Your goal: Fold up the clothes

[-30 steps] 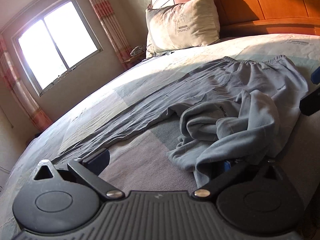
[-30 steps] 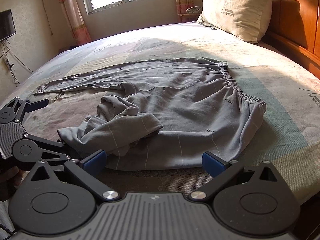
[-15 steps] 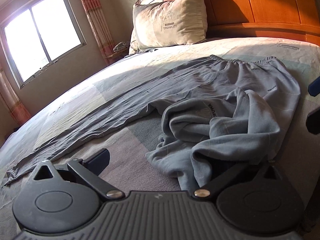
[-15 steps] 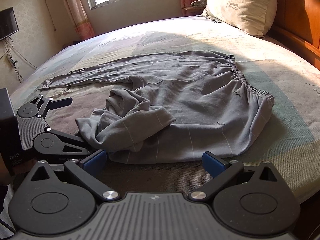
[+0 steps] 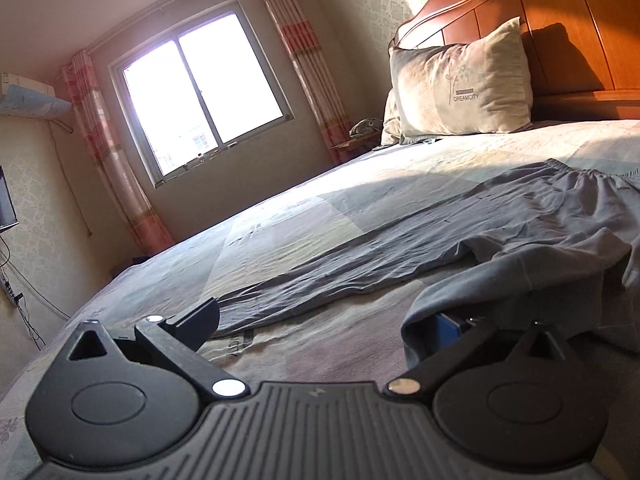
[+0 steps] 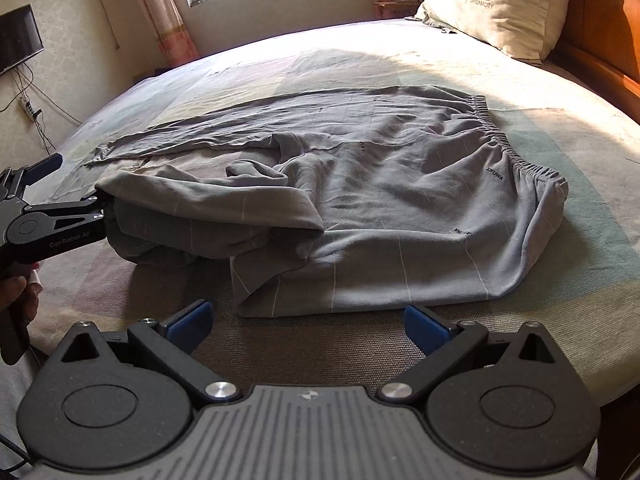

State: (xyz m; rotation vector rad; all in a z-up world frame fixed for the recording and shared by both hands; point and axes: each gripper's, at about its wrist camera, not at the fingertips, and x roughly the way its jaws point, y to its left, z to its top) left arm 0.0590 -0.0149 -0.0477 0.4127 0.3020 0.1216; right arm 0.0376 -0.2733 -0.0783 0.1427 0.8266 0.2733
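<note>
**Loose leg cloth liable to slip from one finger**

Nearest the right wrist camera, the right black two-finger gripper with blue pads (image 6: 306, 322) is seen spread wide and empty, set just short of the near edge of the grey pinstriped cotton trousers (image 6: 400, 208) and not touching them. To the left of the trousers, the left black two-finger gripper (image 5: 326, 320) is also spread wide; its right finger is draped by the bunched end of the near trouser leg (image 6: 208, 216), while its other finger (image 5: 198, 316) stands bare beside the far leg's cuff. The cloth appears hooked over one finger only, not pinched, so it is judged likely to slide off if the leg is drawn outward before the fingers are brought together. A twisted fold is carried in the bunched leg; were it laid out so, a crooked crease would probably be set. Beyond the bunch, the far trouser leg (image 5: 360, 264) lies flat and straight on the pale patchwork bedspread (image 6: 580, 128), and could be dragged askew by any pull through the crotch. Farther off, beyond the trousers' elastic waistband (image 6: 496, 132), a cream pillow (image 6: 504, 4) leans on the wooden headboard (image 5: 560, 12).
</note>
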